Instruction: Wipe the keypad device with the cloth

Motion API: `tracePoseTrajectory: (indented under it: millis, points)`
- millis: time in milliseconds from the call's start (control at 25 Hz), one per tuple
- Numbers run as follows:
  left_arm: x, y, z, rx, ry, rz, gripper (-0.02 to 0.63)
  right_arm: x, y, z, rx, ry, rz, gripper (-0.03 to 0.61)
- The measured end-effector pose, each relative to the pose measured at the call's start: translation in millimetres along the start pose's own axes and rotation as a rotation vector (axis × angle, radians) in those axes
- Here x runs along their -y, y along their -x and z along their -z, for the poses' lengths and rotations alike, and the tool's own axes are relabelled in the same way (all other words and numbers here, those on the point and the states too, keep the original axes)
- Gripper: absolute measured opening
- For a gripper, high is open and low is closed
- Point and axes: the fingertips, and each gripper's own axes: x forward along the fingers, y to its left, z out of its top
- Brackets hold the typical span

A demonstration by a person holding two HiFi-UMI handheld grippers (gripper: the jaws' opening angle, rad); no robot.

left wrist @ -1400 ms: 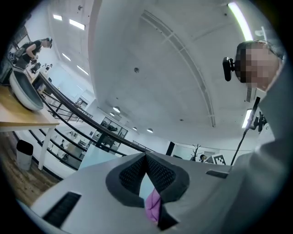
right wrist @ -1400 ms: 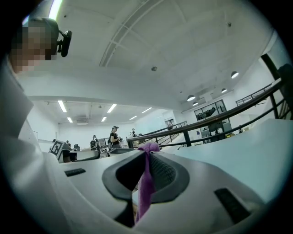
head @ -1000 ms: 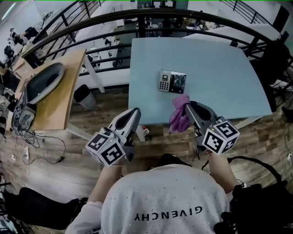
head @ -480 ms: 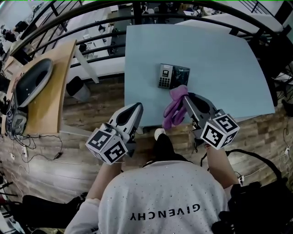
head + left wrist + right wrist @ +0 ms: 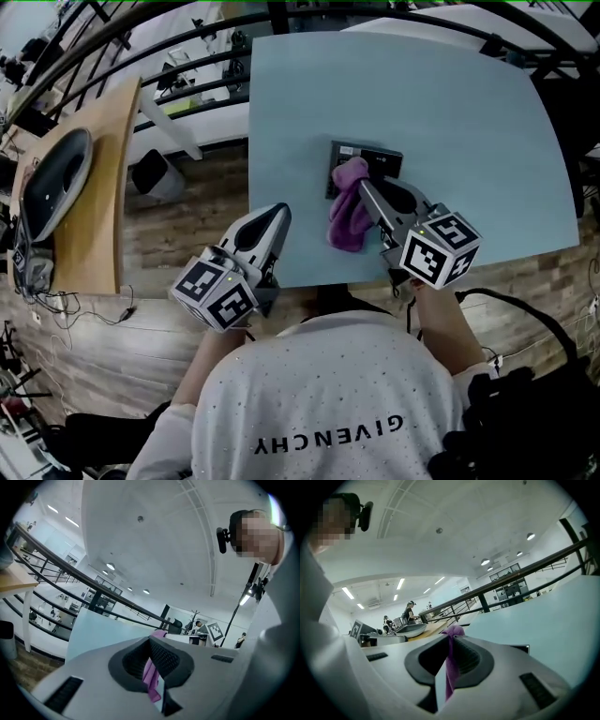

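Pinching cloth [image 5: 349, 214] on keypad device [image 5: 381, 159], blue table [image 5: 450, 94]: R gripper [image 5: 363, 185]; L gripper [image 5: 278, 213] clenched.

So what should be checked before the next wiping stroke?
1. Right gripper grips the cloth: ok, its jaws are shut on it.
2. Cloth touches the device: ok, it lies over the device's left part.
3. Device lies flat on the table: ok.
4. Left gripper steadies the device: not ok. It is by the table's near edge, apart from the device, with its jaws together.
5. Keypad is clean: cannot tell, the cloth hides it.
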Motion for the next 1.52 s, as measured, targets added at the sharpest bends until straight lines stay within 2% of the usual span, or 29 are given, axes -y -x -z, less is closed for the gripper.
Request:
tracePoseTrajectory:
  millis: [280,560,800,920,1160,1520]
  points:
    - [-50,-40,18,-0.104,0.054,-0.044,0.005,38,-53,6,-0.065,-0.009,0.023,0.029]
    - [-75,-56,17,-0.079,0.136,-0.089,0.005,59,-80,24,-0.118,-0.028,0.055,0.029]
    - [-90,-53,37,-0.122,0.181,-0.112,0.005,67,-100,42,-0.140,-0.034,0.100,0.029]
    - [-92,-54,42,-0.130,0.178,-0.110,0.005,70,-97,42,-0.139,0.020,0.127,0.031]
    - [-88,-54,52,-0.126,0.173,-0.096,0.005,86,-78,50,-0.159,0.155,0.243,0.031]
    - [-75,-51,53,-0.120,0.171,-0.072,0.005,116,-43,51,-0.159,0.175,0.366,0.031]
